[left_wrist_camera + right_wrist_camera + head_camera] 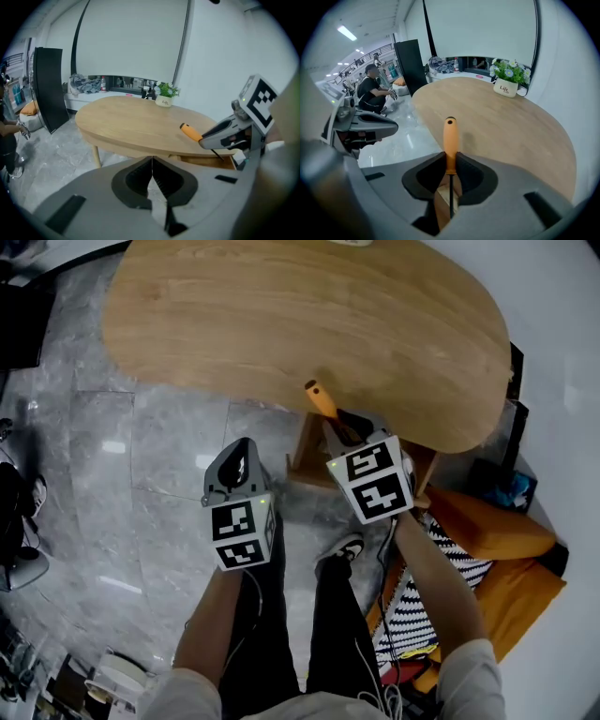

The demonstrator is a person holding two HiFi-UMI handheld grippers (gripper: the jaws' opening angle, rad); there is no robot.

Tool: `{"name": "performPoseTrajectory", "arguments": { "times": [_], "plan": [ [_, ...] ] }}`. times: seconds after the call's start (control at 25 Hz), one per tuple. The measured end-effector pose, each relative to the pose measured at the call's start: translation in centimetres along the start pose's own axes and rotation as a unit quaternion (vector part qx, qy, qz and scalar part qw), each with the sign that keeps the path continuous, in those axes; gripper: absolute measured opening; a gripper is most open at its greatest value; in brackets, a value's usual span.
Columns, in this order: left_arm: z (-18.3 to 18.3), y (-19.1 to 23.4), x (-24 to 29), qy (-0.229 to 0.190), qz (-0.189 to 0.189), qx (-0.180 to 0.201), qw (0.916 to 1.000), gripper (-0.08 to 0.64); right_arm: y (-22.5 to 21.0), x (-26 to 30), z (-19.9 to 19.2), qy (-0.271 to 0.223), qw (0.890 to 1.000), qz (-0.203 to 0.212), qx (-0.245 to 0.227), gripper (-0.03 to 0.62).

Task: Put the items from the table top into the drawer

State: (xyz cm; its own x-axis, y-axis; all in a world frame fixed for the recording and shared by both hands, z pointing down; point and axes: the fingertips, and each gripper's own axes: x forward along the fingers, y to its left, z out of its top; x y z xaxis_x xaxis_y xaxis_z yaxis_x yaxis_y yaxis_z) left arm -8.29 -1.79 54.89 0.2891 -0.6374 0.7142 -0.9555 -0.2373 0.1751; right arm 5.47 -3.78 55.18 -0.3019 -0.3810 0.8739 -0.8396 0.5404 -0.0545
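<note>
My right gripper (339, 432) is shut on an orange-handled screwdriver (322, 399); the handle sticks out past the fingertips over the near edge of the oval wooden table (281, 315). In the right gripper view the screwdriver (450, 138) stands upright between the pads, its dark shaft running back between the jaws. An open wooden drawer (302, 456) hangs under the table edge just below this gripper, and in the left gripper view the drawer (206, 162) shows as a strip under the tabletop. My left gripper (242, 454) hangs over the floor to the left, shut and empty (152, 171).
A white pot with a green plant (506, 80) stands at the table's far edge. An orange cushion (487, 521) and striped fabric (422, 601) lie right of the person's legs. A black panel (49, 86) stands on the grey floor, with a seated person (370, 91) beyond.
</note>
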Motion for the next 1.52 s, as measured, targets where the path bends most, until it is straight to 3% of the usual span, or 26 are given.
{"name": "performPoseTrajectory", "arguments": {
  "times": [0.32,0.56,0.8,0.88,1.2,1.52],
  "plan": [
    [-3.1,-5.7,-0.8,0.020,-0.017,0.003,0.9996,0.011,-0.8,-4.5,-7.1,0.031,0.999,0.011,-0.033,0.066],
    [-4.2,-9.1,0.2,0.028,-0.037,0.016,0.9988,0.011,-2.1,-5.2,-10.6,0.050,0.998,0.009,-0.031,0.067],
    [-4.4,-10.2,0.8,0.036,-0.045,0.033,0.9978,0.009,-2.5,-4.8,-11.4,0.047,0.997,-0.008,-0.062,0.084],
    [-4.1,-10.0,0.9,0.035,-0.042,0.036,0.9979,0.011,-2.9,-4.8,-11.3,0.045,0.996,-0.013,-0.073,0.175],
    [-3.2,-9.3,2.0,0.033,-0.028,0.039,0.9983,0.011,-4.9,-5.0,-11.7,0.043,0.998,-0.022,-0.043,0.152],
    [-2.9,-10.8,1.3,0.028,-0.038,0.049,0.9977,0.011,-5.5,-6.7,-12.7,0.025,0.999,-0.037,-0.005,0.147]
  ]
}}
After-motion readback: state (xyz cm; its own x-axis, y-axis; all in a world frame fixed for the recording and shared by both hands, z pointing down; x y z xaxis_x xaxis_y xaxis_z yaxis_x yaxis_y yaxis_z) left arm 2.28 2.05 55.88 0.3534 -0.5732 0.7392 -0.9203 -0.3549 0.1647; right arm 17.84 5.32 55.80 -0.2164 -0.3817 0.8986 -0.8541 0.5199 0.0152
